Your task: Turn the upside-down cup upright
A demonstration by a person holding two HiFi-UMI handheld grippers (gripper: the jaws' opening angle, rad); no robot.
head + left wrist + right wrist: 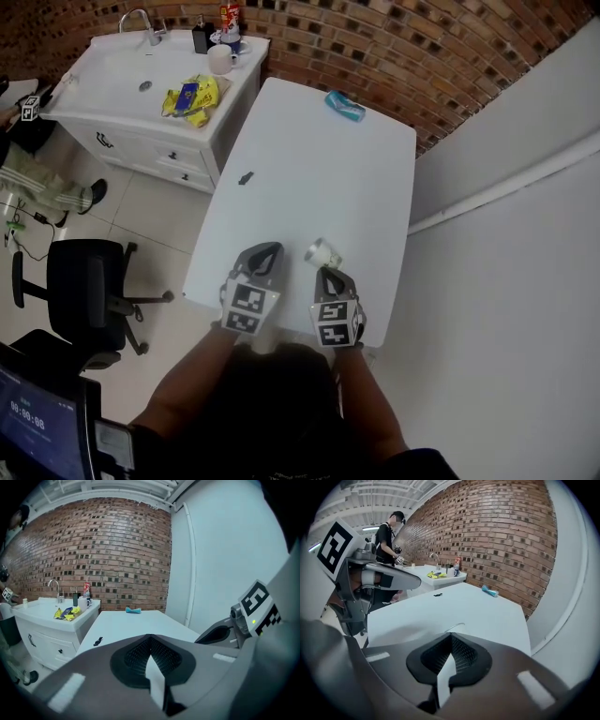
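Pale plastic, the cup (322, 252) sits tilted above the white table's (309, 169) near edge, its axis leaning up and away from the right gripper (330, 275), whose jaws seem clamped on its thin wall. Beside it, farther off, the left gripper (266, 251) is clenched on nothing.

We see white table (319, 178), pale translucent cup (323, 252). We note grey left gripper (270, 249) and grey right gripper (328, 272), cube on each in black-and-white square markers. Brick wall (394, 47) red-brown, darker bricks scattered. We log teal object (344, 106), small black piece (246, 178), white cabinet (112, 89), yellow-and-blue packet (192, 98), black chair (84, 291), pale floor tiles (159, 211)
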